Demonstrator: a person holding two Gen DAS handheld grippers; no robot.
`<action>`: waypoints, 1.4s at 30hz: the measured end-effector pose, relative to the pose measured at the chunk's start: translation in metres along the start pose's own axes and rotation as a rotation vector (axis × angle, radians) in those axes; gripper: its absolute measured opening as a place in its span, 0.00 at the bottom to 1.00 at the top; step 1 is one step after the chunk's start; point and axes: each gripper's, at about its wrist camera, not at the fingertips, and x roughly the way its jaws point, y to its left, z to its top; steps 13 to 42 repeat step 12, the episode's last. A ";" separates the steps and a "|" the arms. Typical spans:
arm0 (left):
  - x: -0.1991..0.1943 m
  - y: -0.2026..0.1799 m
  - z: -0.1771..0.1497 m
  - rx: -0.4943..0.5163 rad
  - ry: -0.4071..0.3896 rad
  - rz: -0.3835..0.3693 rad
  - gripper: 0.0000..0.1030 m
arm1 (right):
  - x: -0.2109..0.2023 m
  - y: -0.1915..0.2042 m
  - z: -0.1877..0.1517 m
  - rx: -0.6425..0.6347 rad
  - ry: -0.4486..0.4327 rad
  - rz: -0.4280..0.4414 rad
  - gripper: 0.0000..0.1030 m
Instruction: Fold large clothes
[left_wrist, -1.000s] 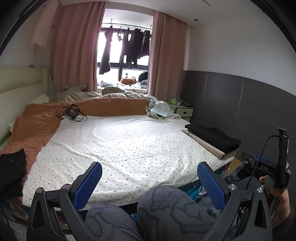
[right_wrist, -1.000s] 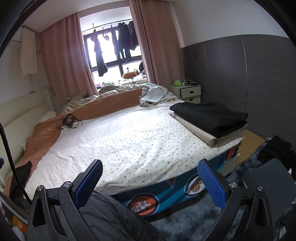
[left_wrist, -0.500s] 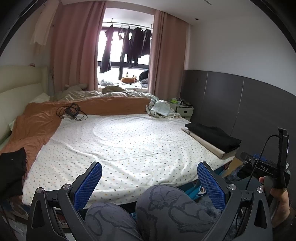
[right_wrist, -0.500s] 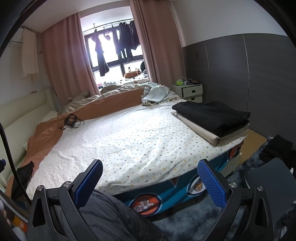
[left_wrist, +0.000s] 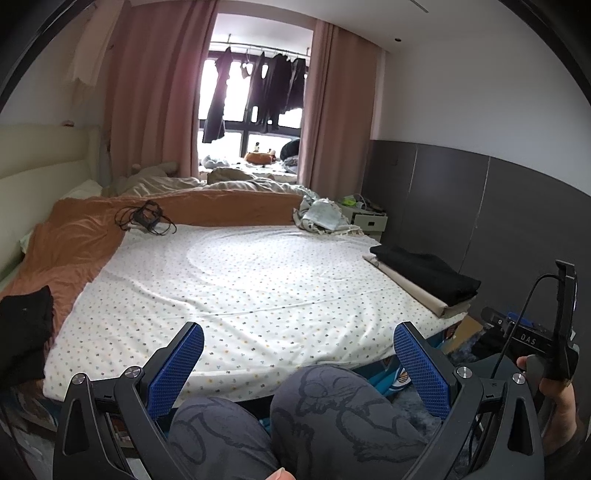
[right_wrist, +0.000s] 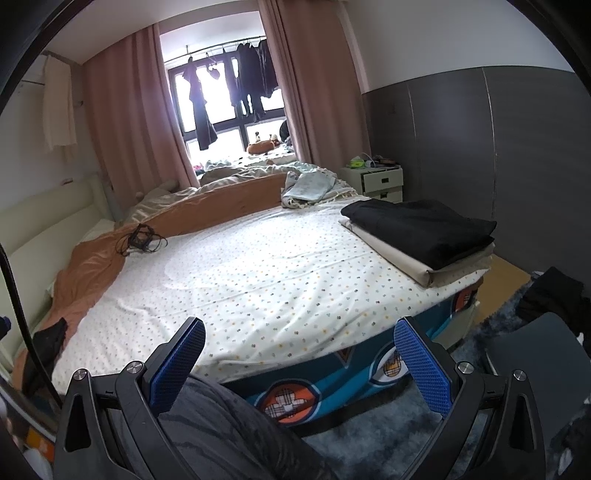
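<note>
Fingers (left_wrist: 177, 365) of left gripper (left_wrist: 295, 363) and right gripper (right_wrist: 297, 363) spread wide, holding nothing. Ahead, bed (left_wrist: 240, 288). Folded clothes (right_wrist: 424, 229) at its right edge; black clothes (left_wrist: 22, 328) on left. Probably soft, floppy, light. Best pinched at corners.

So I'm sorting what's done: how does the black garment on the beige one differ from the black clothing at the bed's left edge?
The black garment is folded flat with squared edges; the black clothing lies in a crumpled heap. The folded one sits stacked on the beige garment at the bed's right corner; the heap lies partly on the orange blanket. Both are black and untouched by either tool.
</note>
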 end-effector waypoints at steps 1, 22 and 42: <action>-0.001 0.001 0.000 -0.003 0.000 -0.002 1.00 | 0.000 0.000 0.000 0.000 0.000 0.001 1.00; -0.009 0.008 -0.004 -0.013 -0.007 -0.004 1.00 | -0.005 0.003 -0.005 -0.006 0.008 -0.004 1.00; -0.009 0.008 -0.004 -0.013 -0.007 -0.004 1.00 | -0.005 0.003 -0.005 -0.006 0.008 -0.004 1.00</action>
